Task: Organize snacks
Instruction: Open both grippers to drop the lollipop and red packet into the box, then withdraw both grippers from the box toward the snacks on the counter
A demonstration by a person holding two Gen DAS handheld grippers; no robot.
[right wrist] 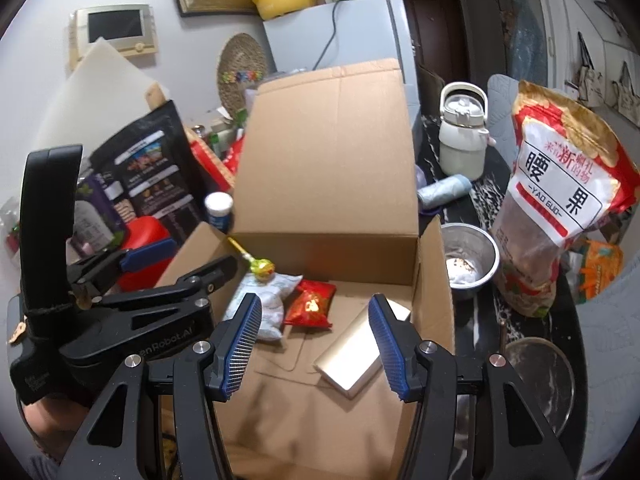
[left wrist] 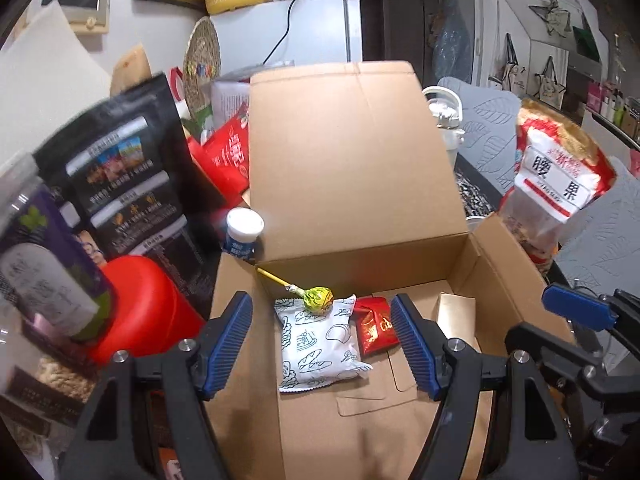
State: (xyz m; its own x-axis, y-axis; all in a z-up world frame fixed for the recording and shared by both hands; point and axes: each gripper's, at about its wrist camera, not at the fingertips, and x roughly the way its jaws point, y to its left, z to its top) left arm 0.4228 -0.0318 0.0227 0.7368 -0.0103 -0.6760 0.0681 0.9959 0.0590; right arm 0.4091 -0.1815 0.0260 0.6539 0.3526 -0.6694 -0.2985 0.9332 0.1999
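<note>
- Box [left wrist: 472, 280]: open cardboard, lid flap standing up at the back. Four snacks lie on its floor.
- Lollipop [left wrist: 318, 299]: green-yellow head resting on the top edge of the white pack [left wrist: 318, 344], stick angled up to the box's left wall.
- Red packet [left wrist: 374, 324]: just right of the white pack, touching or nearly so. Gold box [right wrist: 352, 354] sits apart, against the right wall.
- Left gripper [left wrist: 322, 346]: fingers wide apart, holding nothing, hovering over the white pack and red packet.
- Right gripper [right wrist: 314, 346]: fingers likewise apart and empty, over the box's near floor; the gold box shows between them.
- Judged step: a drop into the box looks finished; the next snack must come from outside.
- Candidates outside: cashew bag [right wrist: 560, 208] standing right of the box; black pouch [left wrist: 132, 184], red bag [left wrist: 228, 156] and small white bottle [left wrist: 242, 236] on the left.
- To do it well: the right gripper takes the cashew bag, being on its side. Grip near the top seal, where the film is flat, so the heavy lower part hangs.
- Lift clear of the steel bowl [right wrist: 472, 256] just beside it; the bag could tip the bowl.
- Lay it in the free middle of the box, not on the lollipop.
</note>
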